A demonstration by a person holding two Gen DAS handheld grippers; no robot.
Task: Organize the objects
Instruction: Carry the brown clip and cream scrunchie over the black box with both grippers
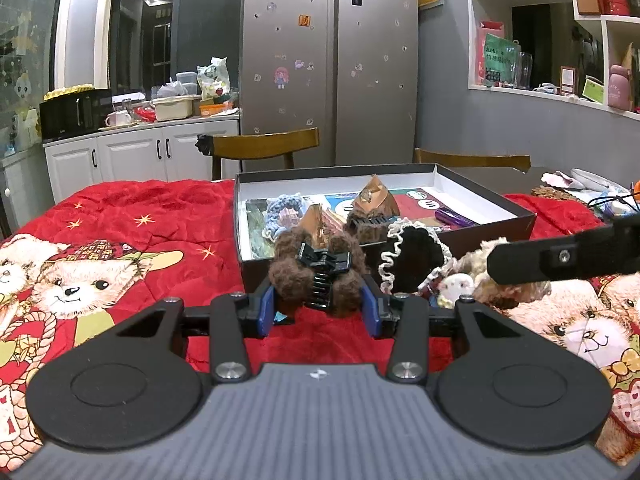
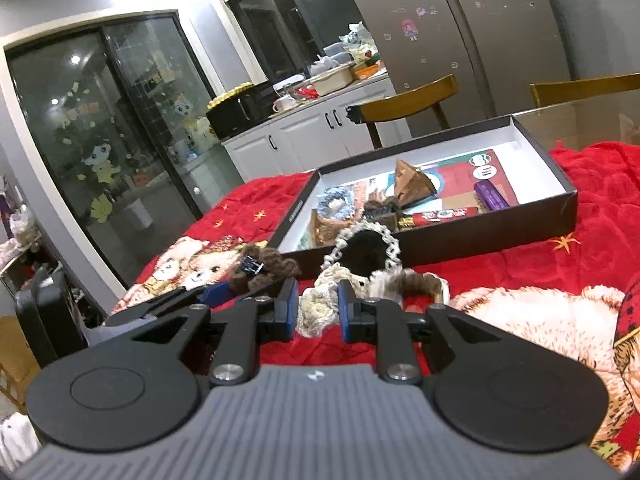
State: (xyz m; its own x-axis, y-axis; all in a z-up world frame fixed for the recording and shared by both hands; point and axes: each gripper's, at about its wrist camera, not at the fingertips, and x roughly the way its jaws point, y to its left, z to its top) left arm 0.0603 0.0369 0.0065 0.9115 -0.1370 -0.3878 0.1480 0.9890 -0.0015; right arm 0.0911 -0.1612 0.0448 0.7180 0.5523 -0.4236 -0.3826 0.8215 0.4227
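Observation:
My left gripper (image 1: 318, 312) is shut on a brown fuzzy claw clip (image 1: 320, 276), its blue pads pressed on the fur at both sides, just in front of the black box (image 1: 520, 216). In the right wrist view the same clip (image 2: 256, 270) shows at the left. My right gripper (image 2: 318, 308) is shut on a cream lace scrunchie (image 2: 314, 312) lying on the red blanket (image 2: 520, 264). One of its fingers (image 1: 540, 260) reaches in from the right in the left wrist view. A black scrunchie with cream trim (image 2: 368, 252) leans against the box's near wall.
The box holds a blue crocheted scrunchie (image 1: 280, 208), brown pyramid-shaped clips (image 1: 376, 200), another fuzzy clip (image 2: 380, 210) and a purple item (image 1: 456, 216). A brown furry scrunchie (image 2: 420, 284) lies to the right of my right gripper. Wooden chairs (image 1: 264, 146) and a fridge (image 1: 332, 60) stand behind.

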